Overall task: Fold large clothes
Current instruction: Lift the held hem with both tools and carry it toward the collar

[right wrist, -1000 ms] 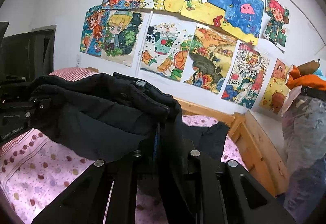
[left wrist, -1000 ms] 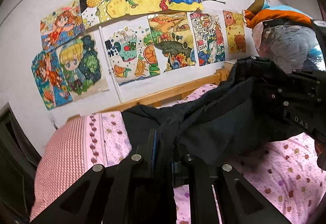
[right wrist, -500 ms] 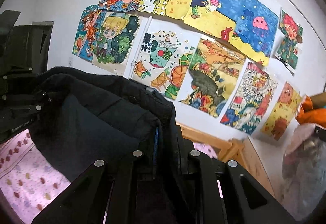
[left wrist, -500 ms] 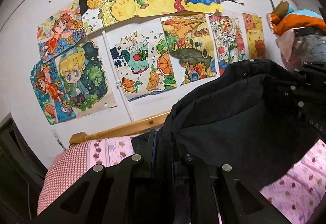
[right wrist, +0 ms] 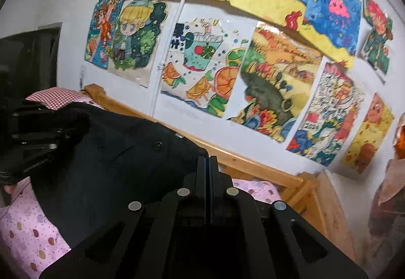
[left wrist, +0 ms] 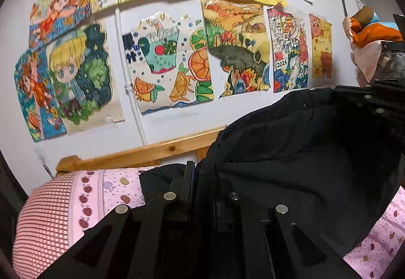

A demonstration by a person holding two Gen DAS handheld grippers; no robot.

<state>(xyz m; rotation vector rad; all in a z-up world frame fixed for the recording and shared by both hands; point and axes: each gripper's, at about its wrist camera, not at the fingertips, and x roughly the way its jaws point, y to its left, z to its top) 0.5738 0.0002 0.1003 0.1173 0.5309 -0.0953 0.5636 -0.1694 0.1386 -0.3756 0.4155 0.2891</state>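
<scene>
Folding barely begun: left gripper (left wrist: 200, 172) and right gripper (right wrist: 207, 165), jaws pinched shut on black jacket (left wrist: 291, 152), carry it above pink bedsheet (left wrist: 114, 185) toward 12 o'clock.

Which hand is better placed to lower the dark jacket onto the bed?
Probably left: the left gripper is shut on the jacket, while the right gripper is shut with fabric only beside its tips, its hold doubtful.

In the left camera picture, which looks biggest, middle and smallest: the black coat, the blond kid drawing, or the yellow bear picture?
1. black coat, though it is nearest the camera
2. blond kid drawing
3. yellow bear picture
</scene>
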